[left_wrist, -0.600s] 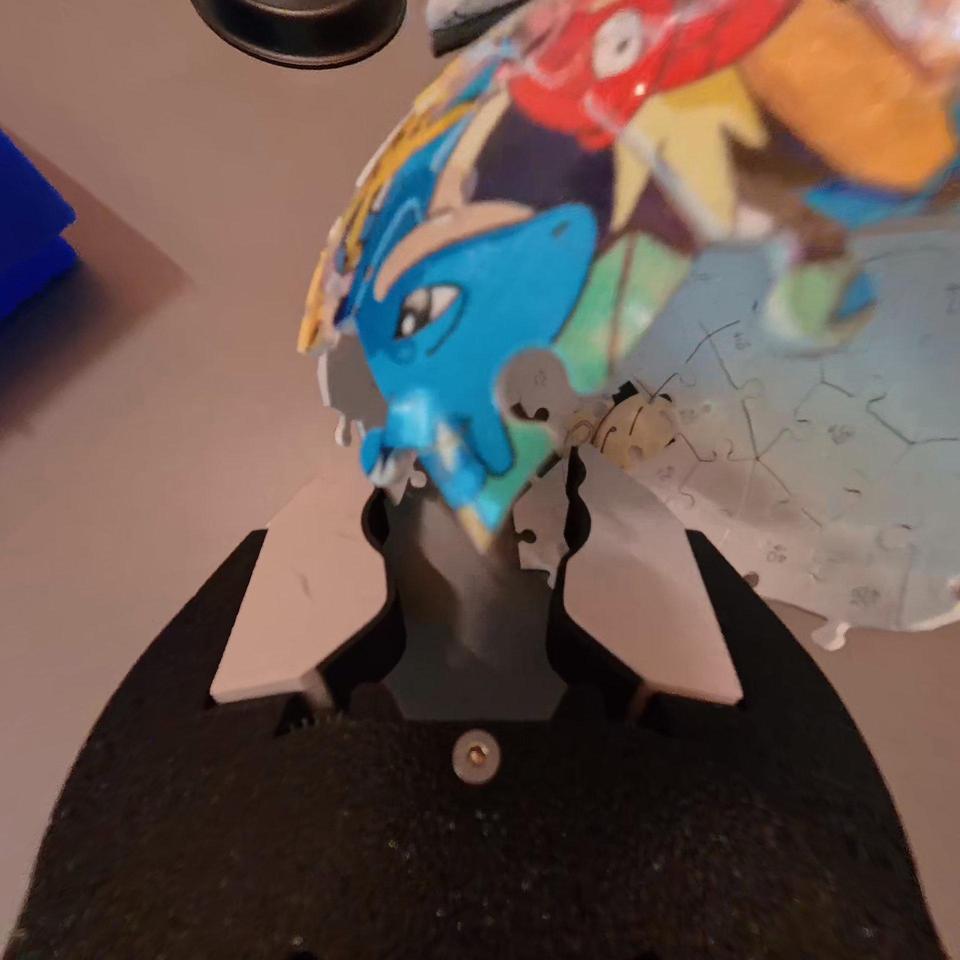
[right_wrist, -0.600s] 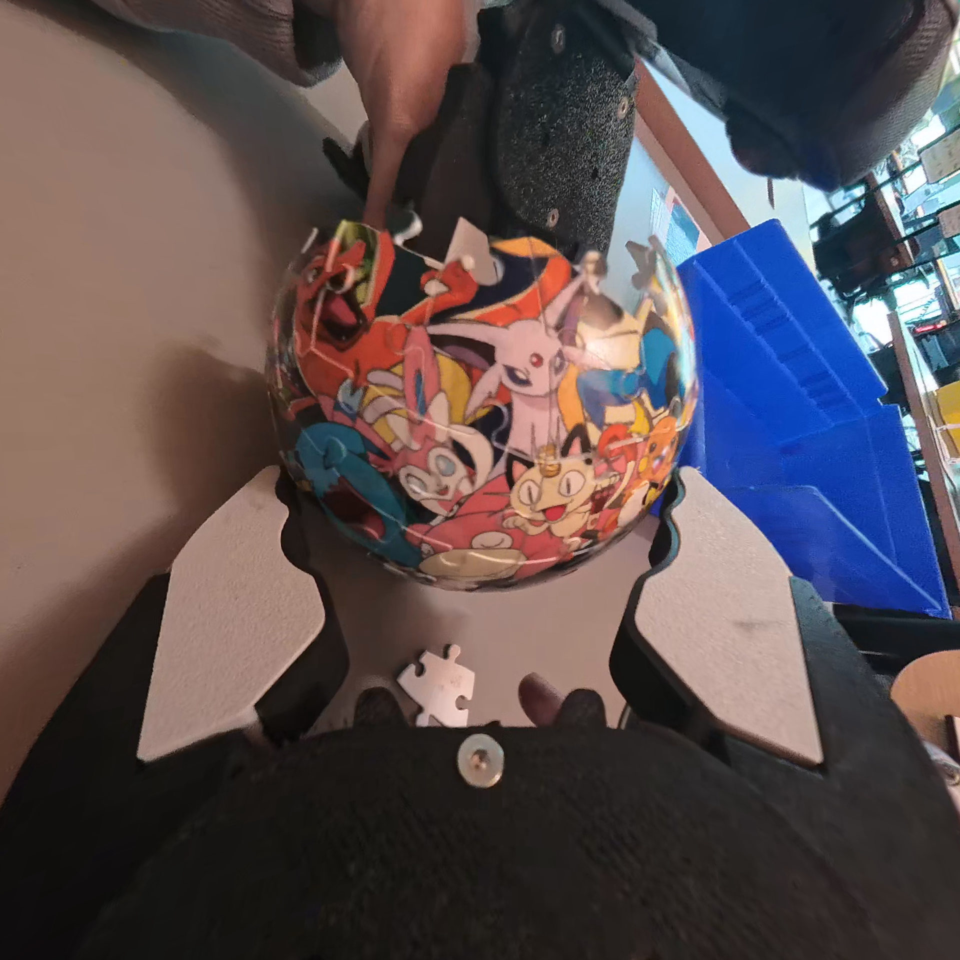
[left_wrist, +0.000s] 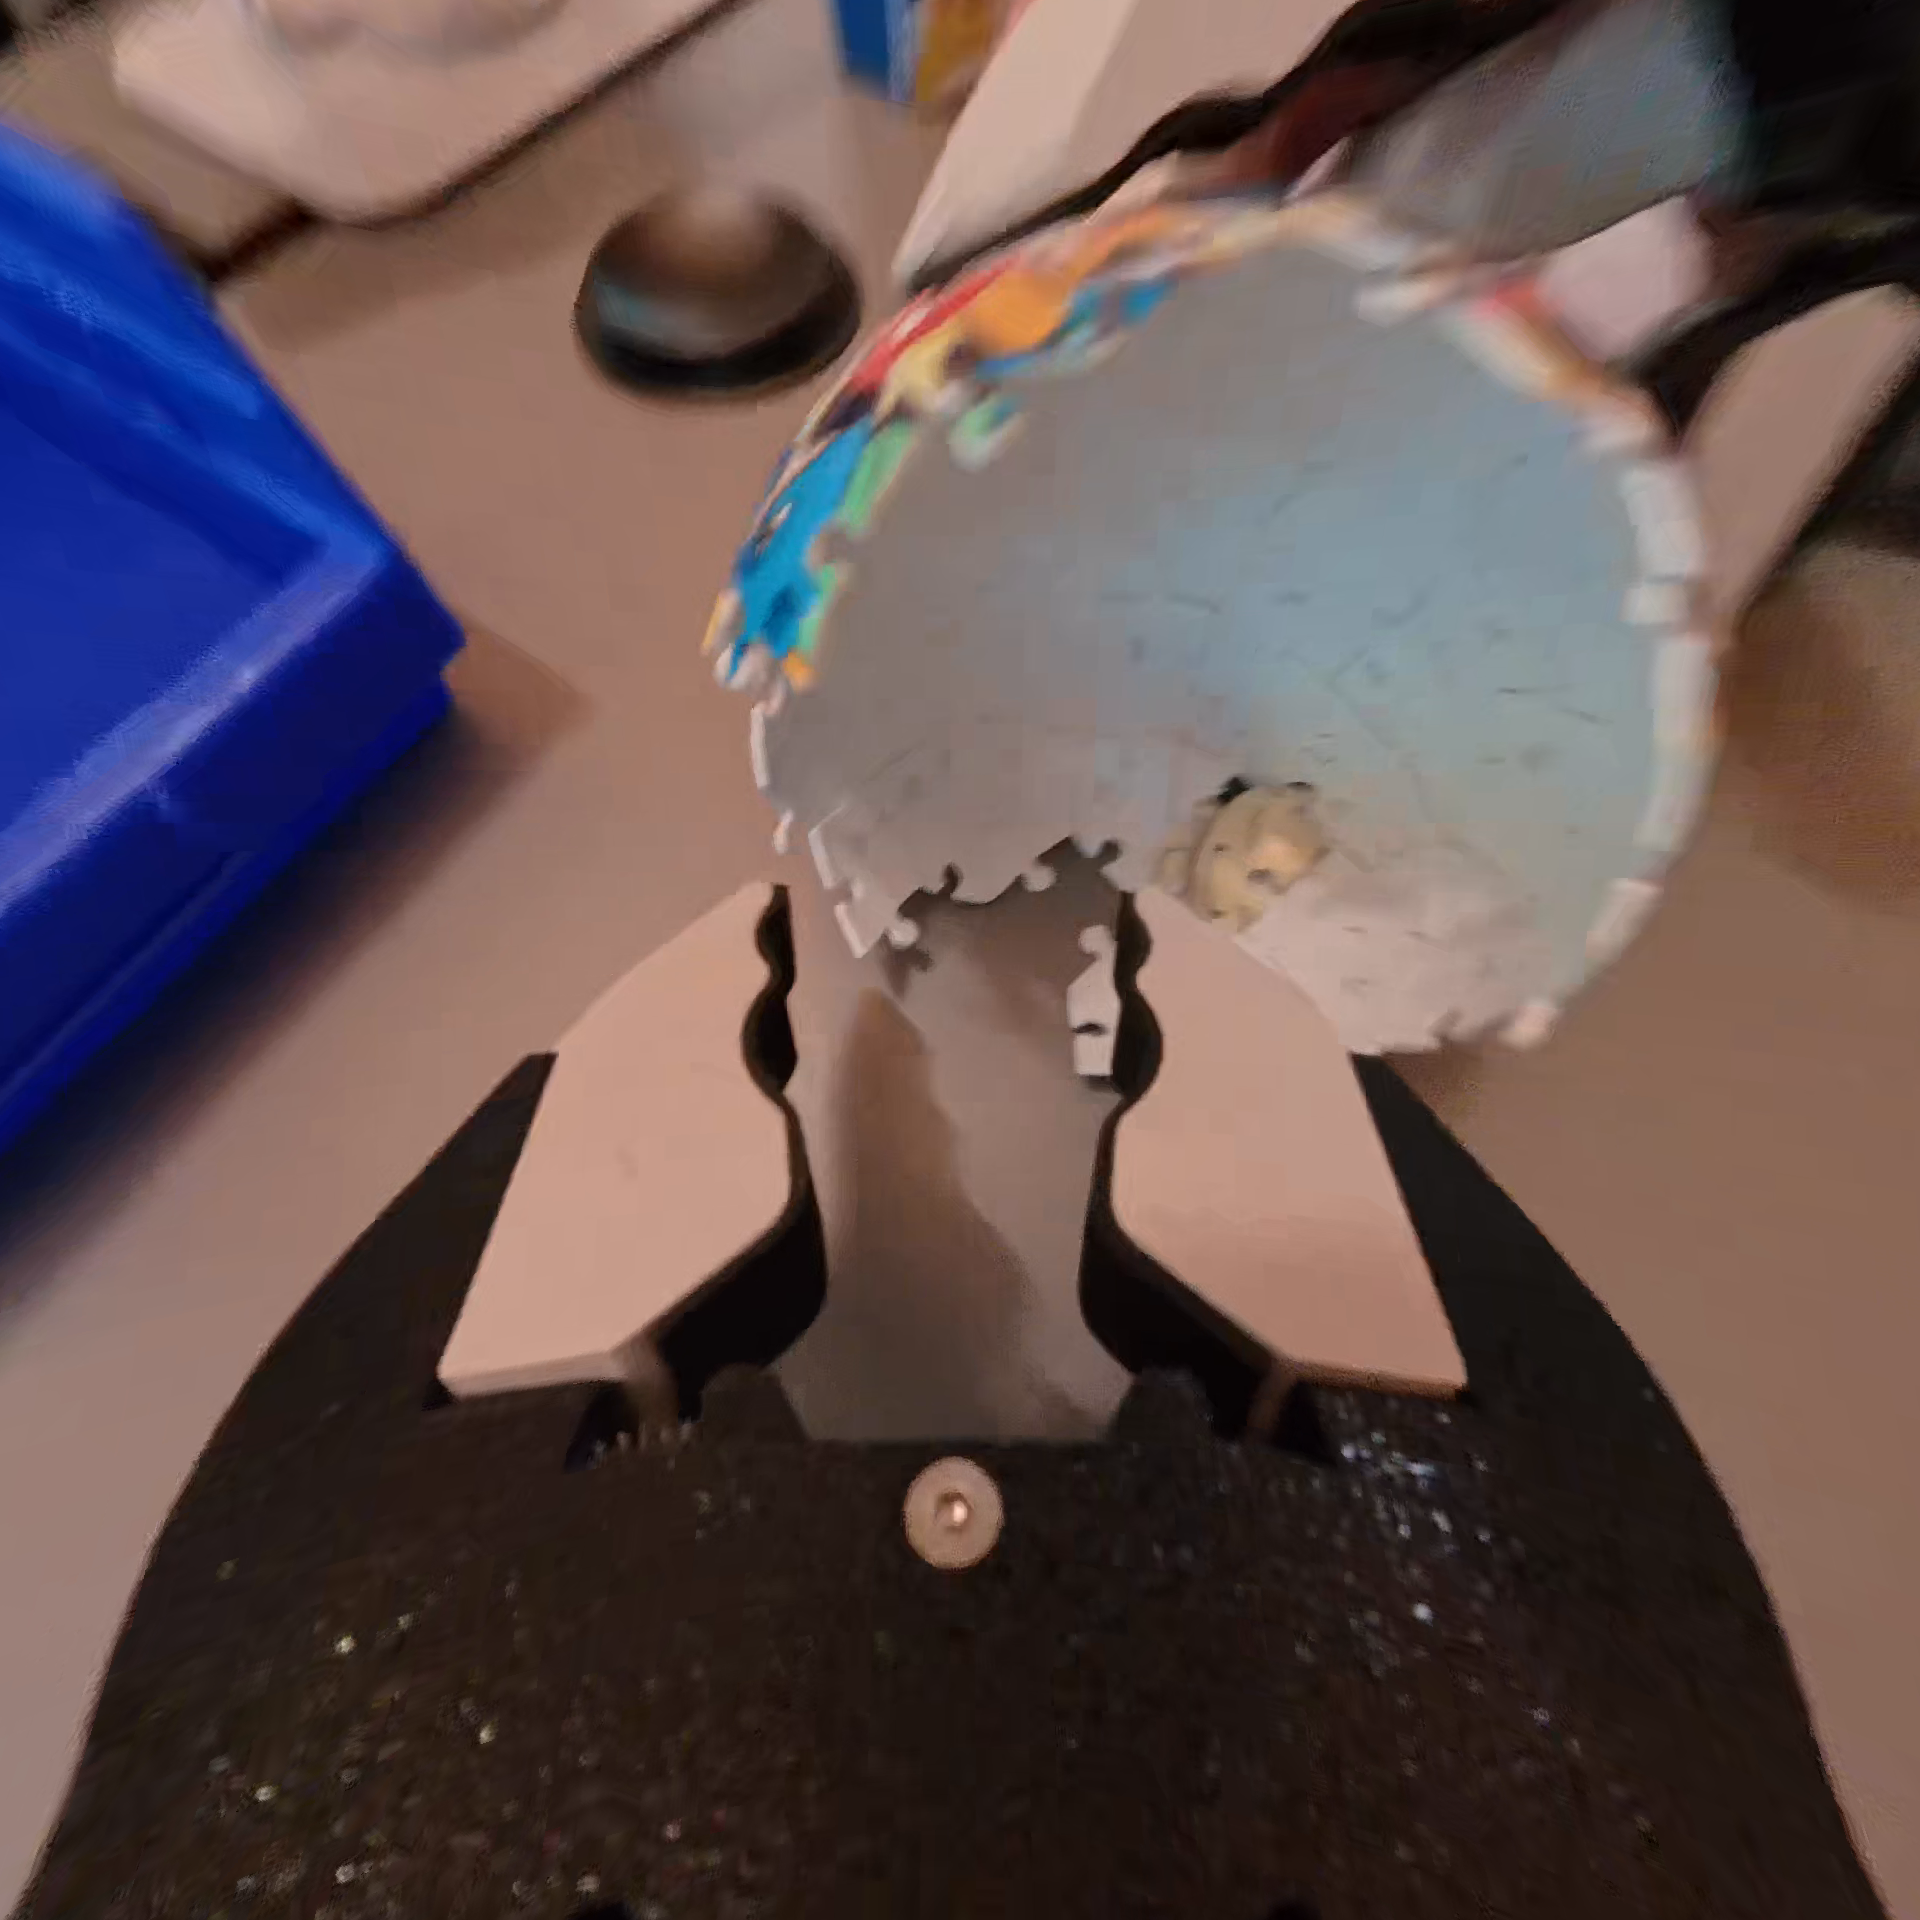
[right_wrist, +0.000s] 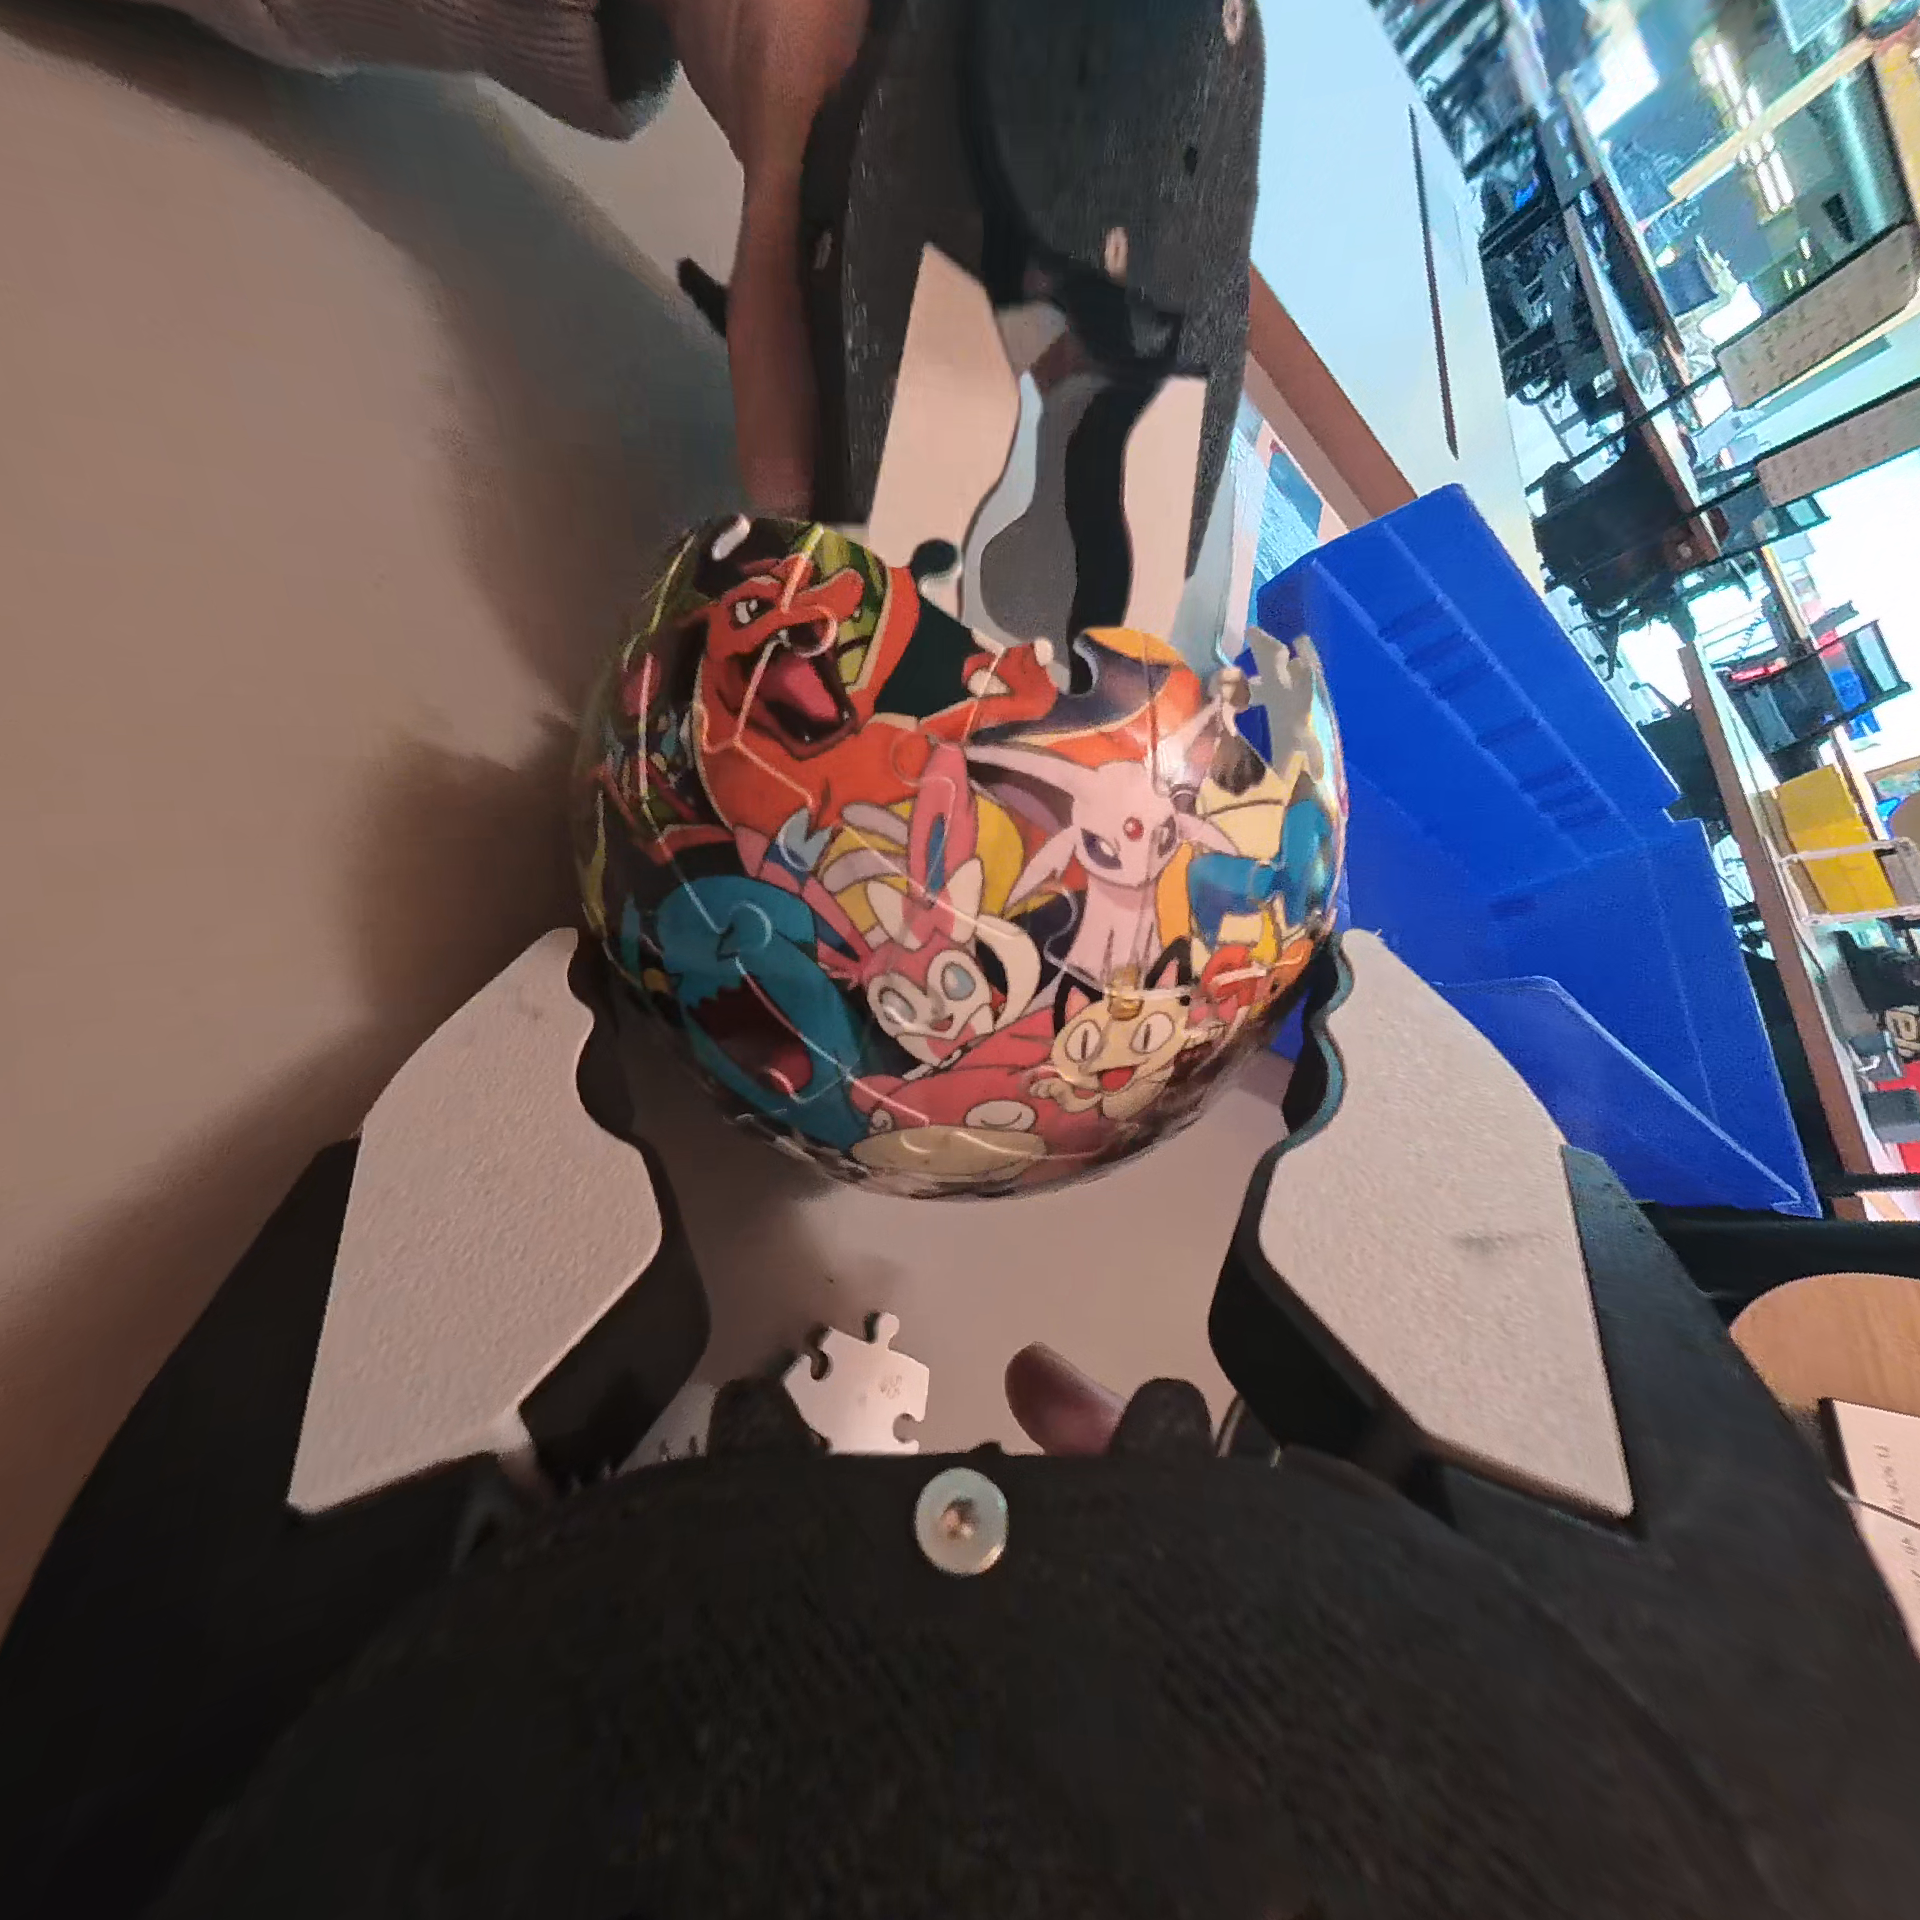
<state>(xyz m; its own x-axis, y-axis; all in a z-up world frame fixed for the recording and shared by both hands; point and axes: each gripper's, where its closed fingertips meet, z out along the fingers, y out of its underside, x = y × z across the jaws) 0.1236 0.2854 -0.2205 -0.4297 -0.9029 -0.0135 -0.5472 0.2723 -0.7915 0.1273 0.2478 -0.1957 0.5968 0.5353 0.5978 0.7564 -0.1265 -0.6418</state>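
Right claw (right_wrist: 956, 997) cradles my puzzle ball (right_wrist: 961, 862) between widely spread fingers, each touching a flank, clear of the tabletop (right_wrist: 260, 623). I judge the shell light, hollow and fragile: interlocked curved pieces, glossy, with a ragged open edge. Holding it at the widest part, gently, seems best. Left claw (left_wrist: 951, 935) stands narrow at that toothed rim, a small piece against its right finger; whether it grips I cannot tell. Loose piece (right_wrist: 862, 1387) lies below. Blue bin (left_wrist: 156, 623) sits beside.

Dim, motion-blurred left view; right view sharper, bright window glare.
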